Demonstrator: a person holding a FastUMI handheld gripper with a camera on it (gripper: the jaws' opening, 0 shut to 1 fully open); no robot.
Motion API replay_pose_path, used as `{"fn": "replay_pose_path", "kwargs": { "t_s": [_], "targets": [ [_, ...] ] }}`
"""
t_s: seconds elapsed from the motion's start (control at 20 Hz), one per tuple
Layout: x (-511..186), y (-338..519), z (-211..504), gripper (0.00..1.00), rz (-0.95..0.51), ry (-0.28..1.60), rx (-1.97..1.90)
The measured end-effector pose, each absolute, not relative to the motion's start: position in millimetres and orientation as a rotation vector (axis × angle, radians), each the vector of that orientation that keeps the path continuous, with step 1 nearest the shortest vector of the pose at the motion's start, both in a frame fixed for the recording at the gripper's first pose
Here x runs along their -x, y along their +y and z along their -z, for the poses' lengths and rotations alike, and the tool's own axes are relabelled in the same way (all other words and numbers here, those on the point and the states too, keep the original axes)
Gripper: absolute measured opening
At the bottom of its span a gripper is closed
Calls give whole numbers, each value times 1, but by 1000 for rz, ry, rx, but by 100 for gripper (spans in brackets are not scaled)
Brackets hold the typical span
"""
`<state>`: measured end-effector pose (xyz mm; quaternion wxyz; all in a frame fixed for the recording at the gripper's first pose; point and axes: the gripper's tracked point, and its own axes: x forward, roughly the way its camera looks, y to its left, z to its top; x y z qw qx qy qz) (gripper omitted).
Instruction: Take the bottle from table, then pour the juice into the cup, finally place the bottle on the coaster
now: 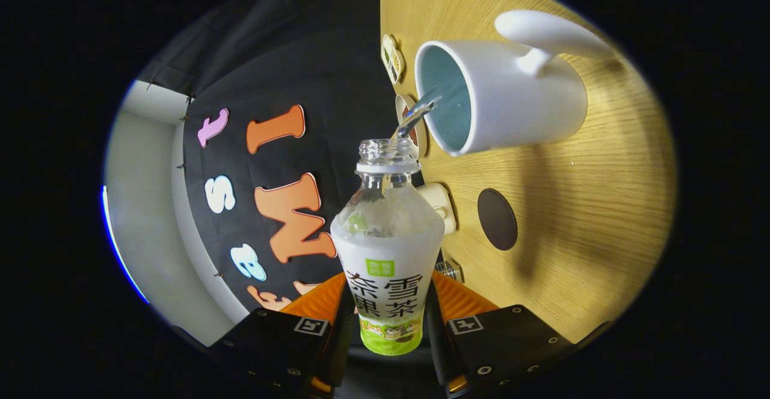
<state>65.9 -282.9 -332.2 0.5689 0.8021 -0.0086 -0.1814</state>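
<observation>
Fingers (346, 309) of the gripper (388, 318) pressed against both sides of the bottle (388, 248), clamped on its labelled lower body, so the bottle sat squarely between them and reached forward along them. The whole view was rolled over, with the wooden table (577, 254) standing like a wall on one side and the black booth cloth on the other, which put the held bottle tipped toward the tabletop. The bottle was uncapped, its open threaded neck (385, 152) pointing away from the fingers. Its upper body was clear and misted, with pale liquid showing through below the shoulder.

Just beyond the neck, a thin clear stream of juice (418, 113) left the bottle's mouth and ran into the white cup (511, 101). The cup stood on the table with its opening facing the bottle; its inside was bluish and its handle stuck out on the far side.

Beside the cup, farther along the table, a dark round coaster (497, 219) lay flat on the wood, apart from both cup and bottle, with nothing on it. A few small pale objects (439, 203) sat along the table's edge near the cloth, too small to identify.
</observation>
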Motion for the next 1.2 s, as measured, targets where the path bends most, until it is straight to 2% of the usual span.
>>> {"fn": "replay_pose_path", "kwargs": {
  "t_s": [1.2],
  "targets": [
    [-69, -285, 322, 58, 419, -73, -2017]
  ]
}}
